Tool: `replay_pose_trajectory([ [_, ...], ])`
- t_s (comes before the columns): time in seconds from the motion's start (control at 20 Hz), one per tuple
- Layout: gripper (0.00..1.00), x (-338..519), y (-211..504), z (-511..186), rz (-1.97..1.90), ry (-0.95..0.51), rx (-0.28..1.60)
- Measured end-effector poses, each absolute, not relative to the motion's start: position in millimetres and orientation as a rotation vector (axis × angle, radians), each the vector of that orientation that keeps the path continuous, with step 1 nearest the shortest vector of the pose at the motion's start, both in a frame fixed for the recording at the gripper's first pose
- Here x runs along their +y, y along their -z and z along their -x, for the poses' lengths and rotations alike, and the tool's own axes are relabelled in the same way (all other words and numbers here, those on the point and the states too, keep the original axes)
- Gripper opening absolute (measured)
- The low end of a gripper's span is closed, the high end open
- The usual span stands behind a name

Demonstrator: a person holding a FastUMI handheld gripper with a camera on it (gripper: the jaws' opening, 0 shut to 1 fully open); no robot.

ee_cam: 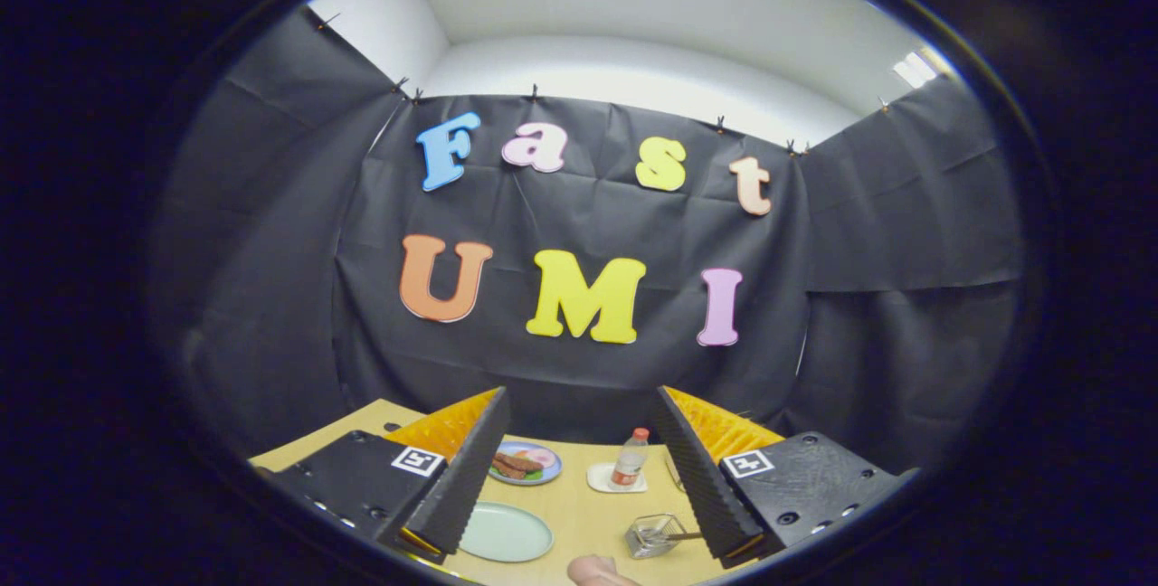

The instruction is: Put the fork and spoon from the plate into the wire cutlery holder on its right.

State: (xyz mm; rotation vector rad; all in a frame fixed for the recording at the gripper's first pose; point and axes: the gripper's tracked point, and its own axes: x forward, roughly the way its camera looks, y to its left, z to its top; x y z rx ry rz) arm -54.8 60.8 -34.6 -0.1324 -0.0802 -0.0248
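My gripper (579,396) is held high above the table, open wide, with nothing between its fingers. Far below, between the fingers, a pale green plate (505,532) lies on the wooden table (579,505); the part of it that shows looks bare. To its right stands the small wire cutlery holder (651,535), close to my right finger (701,477). A thin brown handle (685,535) sticks out of the holder toward that finger. Whether it belongs to the fork or the spoon I cannot tell.
Farther back, a plate of food (525,463) sits beside my left finger. A small bottle with a red cap (630,458) stands on a white coaster (604,479). Part of a person's hand (597,571) shows at the table's near edge. Black cloth walls close the booth.
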Motion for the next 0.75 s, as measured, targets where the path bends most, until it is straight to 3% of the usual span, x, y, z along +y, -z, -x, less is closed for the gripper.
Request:
replay_pose_trajectory([
  [0.75,0.95,43,53,71,0.037,0.018,0.008],
])
